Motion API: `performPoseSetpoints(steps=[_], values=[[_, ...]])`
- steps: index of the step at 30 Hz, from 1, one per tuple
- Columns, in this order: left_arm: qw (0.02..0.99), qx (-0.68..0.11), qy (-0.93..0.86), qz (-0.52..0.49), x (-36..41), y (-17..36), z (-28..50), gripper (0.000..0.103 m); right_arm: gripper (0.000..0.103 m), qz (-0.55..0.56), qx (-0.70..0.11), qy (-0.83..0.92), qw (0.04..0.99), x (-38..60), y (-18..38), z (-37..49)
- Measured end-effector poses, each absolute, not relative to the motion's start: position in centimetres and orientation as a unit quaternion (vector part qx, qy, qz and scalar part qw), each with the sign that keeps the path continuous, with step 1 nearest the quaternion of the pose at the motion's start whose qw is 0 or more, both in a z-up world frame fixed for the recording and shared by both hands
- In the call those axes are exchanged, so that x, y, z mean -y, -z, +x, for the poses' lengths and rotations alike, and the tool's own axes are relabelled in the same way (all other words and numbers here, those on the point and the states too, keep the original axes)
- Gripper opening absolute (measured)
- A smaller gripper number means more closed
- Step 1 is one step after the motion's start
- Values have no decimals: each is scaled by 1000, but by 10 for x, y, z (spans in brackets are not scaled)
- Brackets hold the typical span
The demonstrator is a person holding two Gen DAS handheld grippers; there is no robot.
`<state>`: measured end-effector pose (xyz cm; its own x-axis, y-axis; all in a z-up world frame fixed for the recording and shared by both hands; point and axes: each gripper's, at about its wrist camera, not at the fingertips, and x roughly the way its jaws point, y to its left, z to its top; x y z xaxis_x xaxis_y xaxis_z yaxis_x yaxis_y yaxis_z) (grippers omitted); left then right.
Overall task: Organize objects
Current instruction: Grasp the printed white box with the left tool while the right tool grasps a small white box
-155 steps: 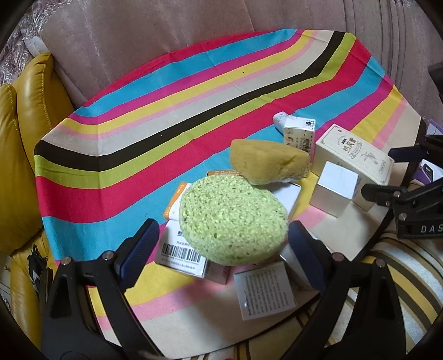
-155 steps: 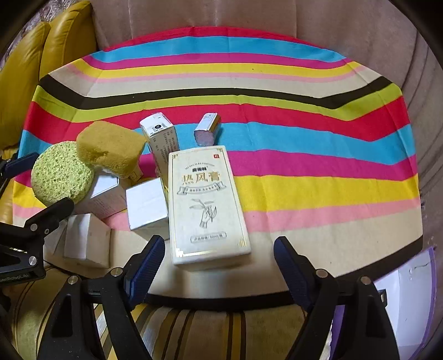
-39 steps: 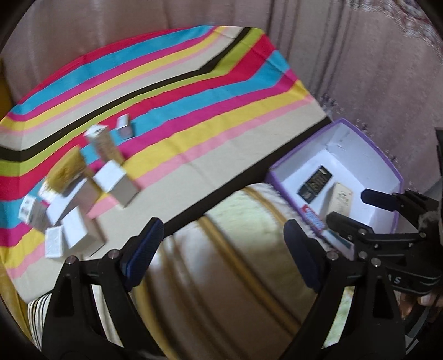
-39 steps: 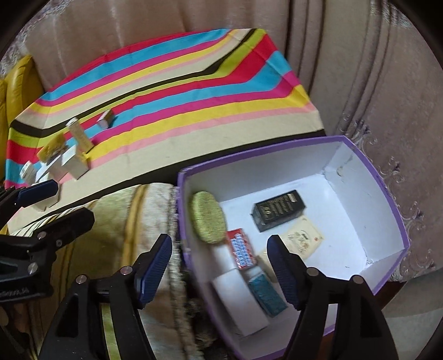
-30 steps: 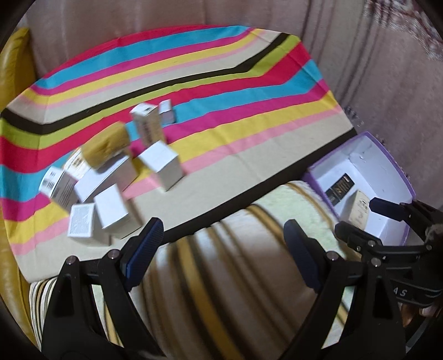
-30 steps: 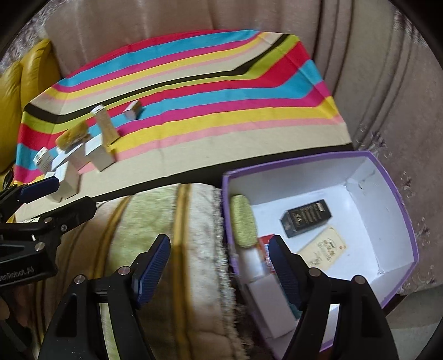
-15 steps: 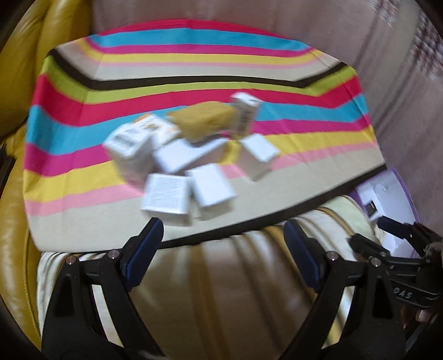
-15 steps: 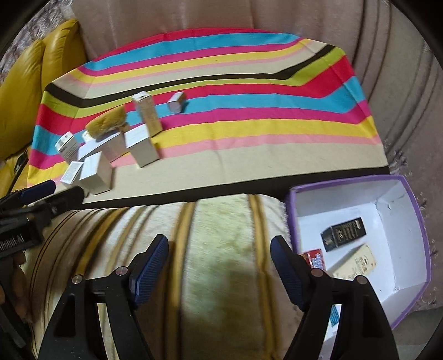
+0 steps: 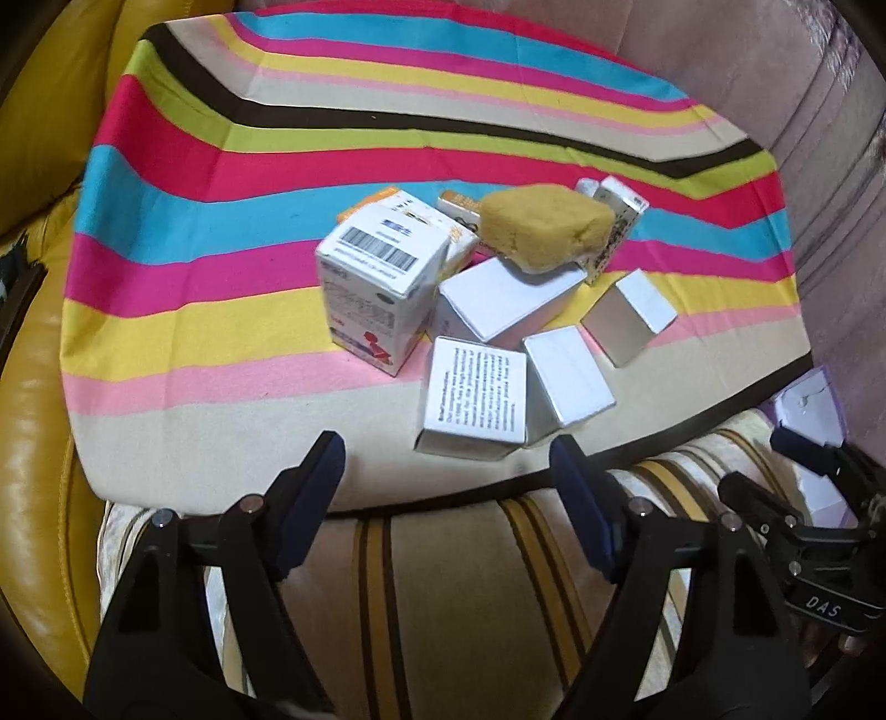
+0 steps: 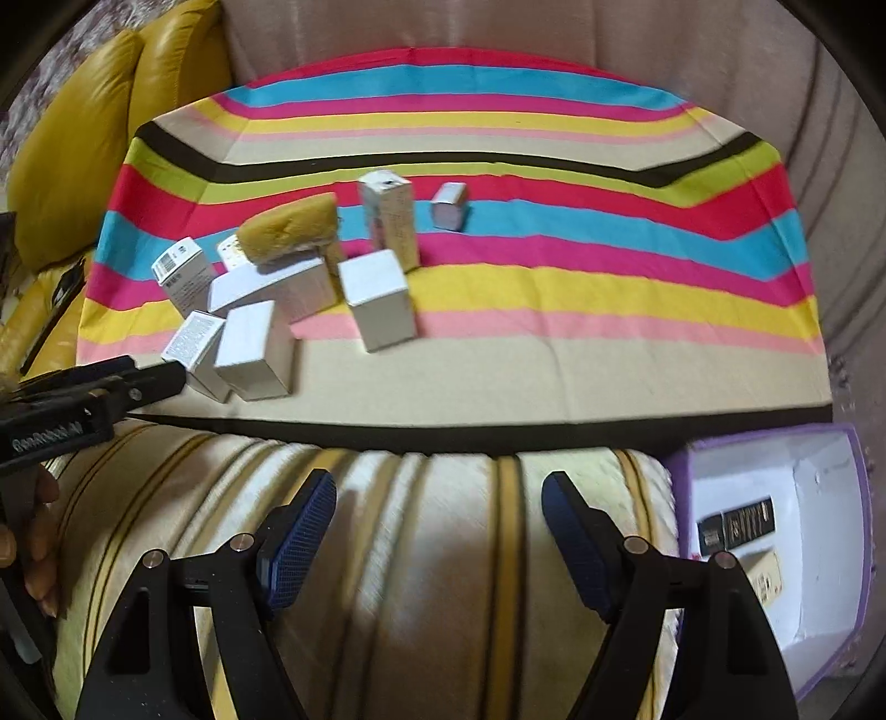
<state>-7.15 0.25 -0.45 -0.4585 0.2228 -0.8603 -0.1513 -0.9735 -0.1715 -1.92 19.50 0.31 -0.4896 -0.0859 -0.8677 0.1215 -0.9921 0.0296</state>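
- A striped cloth [image 9: 221,183] with bands of red, blue, pink, yellow, lime, beige and dark brown lies spread flat as the working surface.
- A mustard-yellow leather sofa cushion [image 10: 83,166] sits beside the cloth's left edge.
- A cream upholstered seat edge with brown and gold stripes [image 10: 443,554] runs below the cloth.
- A pale mauve ribbed fabric backrest [image 10: 498,33] rises behind it.
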Motion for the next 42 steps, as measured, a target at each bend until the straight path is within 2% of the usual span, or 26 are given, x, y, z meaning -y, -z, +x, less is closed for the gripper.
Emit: performPoseSetpoints(steps=[6, 10, 25, 28, 30, 31, 42], values=[[103, 12, -844, -526, -11, 15, -85, 65, 78, 502, -41, 861, 68, -179, 1, -43], [108, 8, -842, -528, -14, 19, -90, 50, 78, 502, -59, 860, 72, -170, 4, -60], [98, -7, -852, -514, -15, 24, -84, 47, 76, 495, -97, 860, 72, -147, 13, -108], [98, -6, -852, -514, -16, 23, -86, 47, 63, 499, -100, 858, 73, -143, 17, -114], [98, -6, -852, -514, -16, 23, -86, 46, 43, 502, -101, 856, 76, -141, 19, -118], [97, -7, -853, -514, -16, 23, -85, 46, 37, 505, -102, 854, 77, -140, 21, -119], [77, -15, -866, -495, -15, 8, -71, 46, 37, 492, -101, 861, 81, -141, 12, -92]])
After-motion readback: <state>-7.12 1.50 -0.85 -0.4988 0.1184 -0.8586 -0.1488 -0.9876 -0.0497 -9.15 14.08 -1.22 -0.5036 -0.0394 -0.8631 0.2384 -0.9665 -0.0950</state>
